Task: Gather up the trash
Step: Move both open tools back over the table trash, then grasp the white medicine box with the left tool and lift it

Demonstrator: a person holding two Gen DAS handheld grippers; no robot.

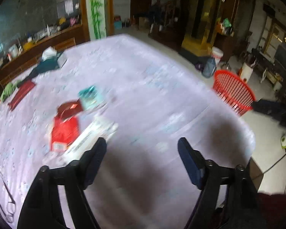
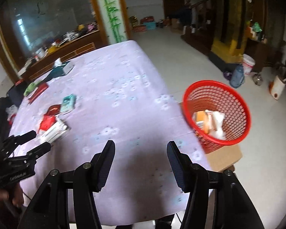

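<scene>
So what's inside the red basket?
The red basket holds some white crumpled wrappers and an orange packet. Anything beneath them is covered, so I cannot tell what lies at the bottom.

- Bare tablecloth [image 2: 124, 87] is seen ahead of the right gripper [image 2: 141, 148].
- To its left, passage is blocked by packets [image 2: 53, 127] and the left gripper [image 2: 38, 141].
- To its right, the basket [image 2: 217, 112] stands.

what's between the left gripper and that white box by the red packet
Nothing visible. The left gripper is open and empty over bare tablecloth, and the white box lies just ahead of its left finger, beside the red packet. The right wrist view shows the same clear gap.
</scene>
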